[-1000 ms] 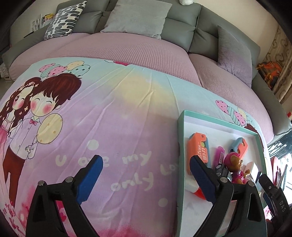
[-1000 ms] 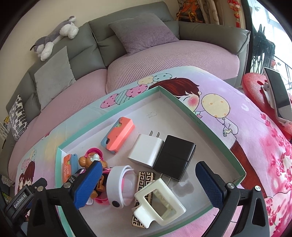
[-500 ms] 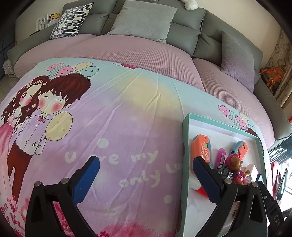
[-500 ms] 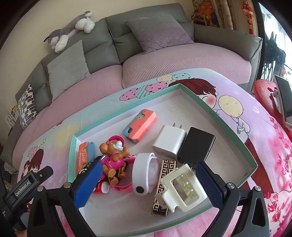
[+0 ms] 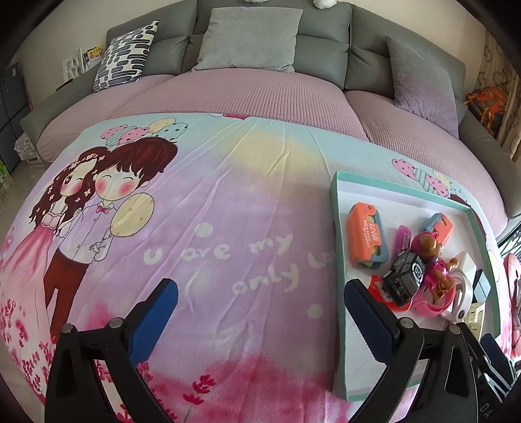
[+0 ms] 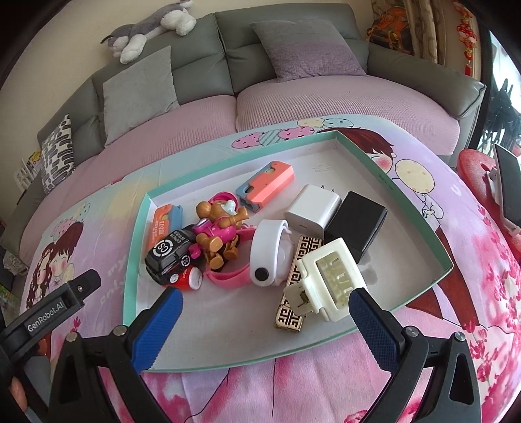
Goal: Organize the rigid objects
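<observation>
A shallow teal-rimmed tray [image 6: 410, 200] [image 5: 337, 227] lies on a cartoon-print blanket and holds several small items. Among them are a black toy car [image 6: 169, 253] [image 5: 403, 273], a brown and pink figure [image 6: 218, 227], a white band [image 6: 268, 247], a white charger [image 6: 312, 208], a black box [image 6: 356, 224], a cream clip [image 6: 332, 279], a patterned gold bar [image 6: 294, 293] and two orange cases [image 6: 265, 185] [image 5: 366, 236]. My right gripper [image 6: 265, 310] hovers open over the tray's near edge, holding nothing. My left gripper [image 5: 259, 304] is open above the blanket, left of the tray.
A grey sofa with pink seat covers [image 5: 247, 94] curves behind the blanket [image 5: 211, 208], with cushions [image 6: 138, 94] and a plush animal [image 6: 149, 29] on its back. A red stool carrying a dark device [image 6: 508, 192] stands at the right. The left gripper's body [image 6: 49, 314] shows left of the tray.
Both grippers have pulled back and up, so the tray and blanket appear farther away and more fully in view. The items in the tray have not shifted. Both stay open.
</observation>
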`<state>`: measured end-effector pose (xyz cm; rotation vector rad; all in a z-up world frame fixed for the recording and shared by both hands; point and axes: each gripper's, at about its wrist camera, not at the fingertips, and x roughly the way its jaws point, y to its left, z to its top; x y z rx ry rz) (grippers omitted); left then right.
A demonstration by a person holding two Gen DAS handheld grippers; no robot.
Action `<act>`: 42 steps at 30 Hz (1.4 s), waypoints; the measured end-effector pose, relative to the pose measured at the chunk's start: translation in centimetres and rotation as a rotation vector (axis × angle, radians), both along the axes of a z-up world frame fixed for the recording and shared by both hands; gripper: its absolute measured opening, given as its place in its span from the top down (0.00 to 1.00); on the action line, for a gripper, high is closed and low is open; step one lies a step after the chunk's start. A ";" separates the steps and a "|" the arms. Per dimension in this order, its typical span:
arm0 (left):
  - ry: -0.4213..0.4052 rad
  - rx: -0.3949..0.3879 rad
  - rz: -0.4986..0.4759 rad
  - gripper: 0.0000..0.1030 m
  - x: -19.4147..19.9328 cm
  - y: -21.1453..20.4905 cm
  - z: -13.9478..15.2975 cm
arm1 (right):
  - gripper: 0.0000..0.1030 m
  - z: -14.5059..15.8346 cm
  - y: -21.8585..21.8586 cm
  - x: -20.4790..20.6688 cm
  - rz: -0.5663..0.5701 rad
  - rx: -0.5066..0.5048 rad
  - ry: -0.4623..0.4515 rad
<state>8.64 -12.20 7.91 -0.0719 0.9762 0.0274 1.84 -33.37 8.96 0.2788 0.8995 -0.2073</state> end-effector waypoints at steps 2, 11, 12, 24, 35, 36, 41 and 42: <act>0.023 0.030 0.007 0.01 -0.7 0.3 -0.6 | 0.00 0.1 0.3 -0.3 0.015 -0.002 0.005; 0.104 0.068 0.025 0.01 -2.9 2.5 -2.7 | 0.00 -0.7 1.5 -1.8 0.053 -0.010 0.057; 0.105 0.071 0.027 0.01 -3.2 2.7 -2.7 | 0.00 -0.8 1.6 -1.9 0.055 -0.009 0.062; 0.159 0.105 0.014 0.01 -3.9 3.4 -4.0 | 0.00 -1.9 2.6 -2.0 0.090 -0.043 0.115; 0.176 0.124 -0.035 0.01 -3.9 3.1 -4.3 | 0.00 -2.3 3.1 -1.7 0.135 -0.060 0.133; 0.176 0.125 -0.036 0.01 -3.8 3.1 -4.3 | 0.00 -2.3 3.3 -1.7 0.140 -0.068 0.135; 0.174 0.125 -0.037 0.01 -3.7 3.3 -4.1 | 0.00 -2.2 3.6 -1.7 0.149 -0.074 0.131; 0.172 0.127 -0.037 0.01 -3.7 3.3 -4.0 | 0.00 -2.2 3.5 -1.7 0.150 -0.072 0.132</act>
